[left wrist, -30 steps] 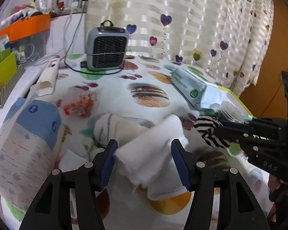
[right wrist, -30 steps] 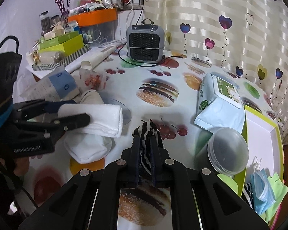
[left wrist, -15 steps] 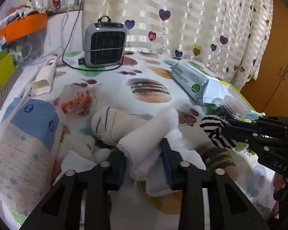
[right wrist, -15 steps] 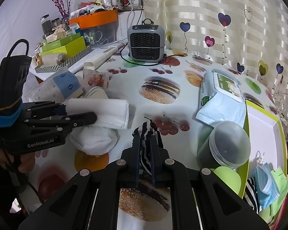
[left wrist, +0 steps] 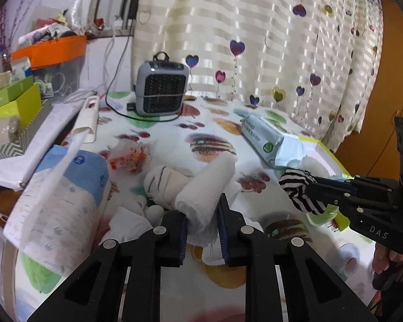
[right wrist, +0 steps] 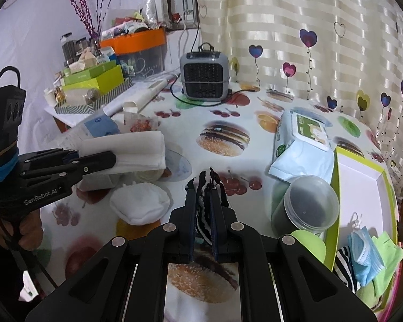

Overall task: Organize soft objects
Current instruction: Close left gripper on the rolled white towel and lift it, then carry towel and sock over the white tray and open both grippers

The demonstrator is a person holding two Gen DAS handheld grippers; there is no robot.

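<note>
Left gripper (left wrist: 201, 224) fingers closing, pinching the soft, light white towel roll (left wrist: 205, 187) mid-length; right gripper (right wrist: 202, 212) pinches a limp striped sock (right wrist: 202, 216).

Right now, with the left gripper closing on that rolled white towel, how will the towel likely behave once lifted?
The rolled white towel dents where the left gripper closes on it, so it is probably soft and light. Its free end juts past the fingers unsupported in the right wrist view, so it may sag. A loose layer hangs below, so the roll could unwind.
</note>
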